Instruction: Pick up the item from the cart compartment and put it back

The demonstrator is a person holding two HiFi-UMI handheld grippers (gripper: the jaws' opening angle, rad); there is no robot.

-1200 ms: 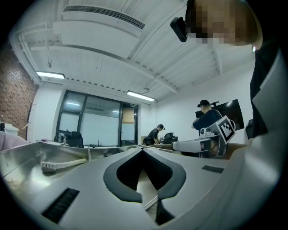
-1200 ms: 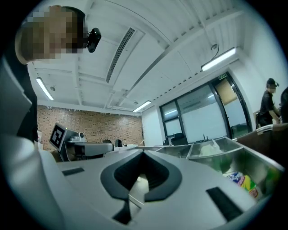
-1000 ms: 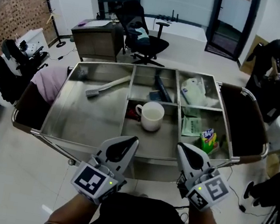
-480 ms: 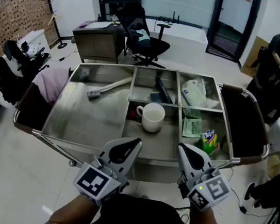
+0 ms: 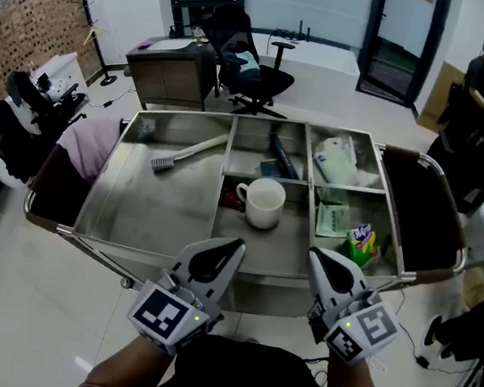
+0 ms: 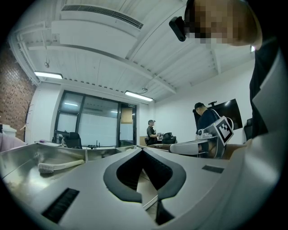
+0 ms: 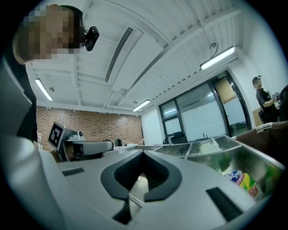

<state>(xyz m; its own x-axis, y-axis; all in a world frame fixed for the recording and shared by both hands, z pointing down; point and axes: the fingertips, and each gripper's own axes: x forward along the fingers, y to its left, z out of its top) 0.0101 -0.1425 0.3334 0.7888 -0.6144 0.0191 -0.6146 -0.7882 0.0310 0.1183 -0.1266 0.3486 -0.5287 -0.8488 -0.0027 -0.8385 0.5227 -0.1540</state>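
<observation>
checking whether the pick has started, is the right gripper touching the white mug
Apart. The head view shows the right gripper at the near edge of the cart, with bare steel between its tips and the mug.

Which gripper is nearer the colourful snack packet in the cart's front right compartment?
Right. The right gripper sits at the near edge of the cart, just left of the packet; the left gripper is farther left, in front of the mug.
</observation>
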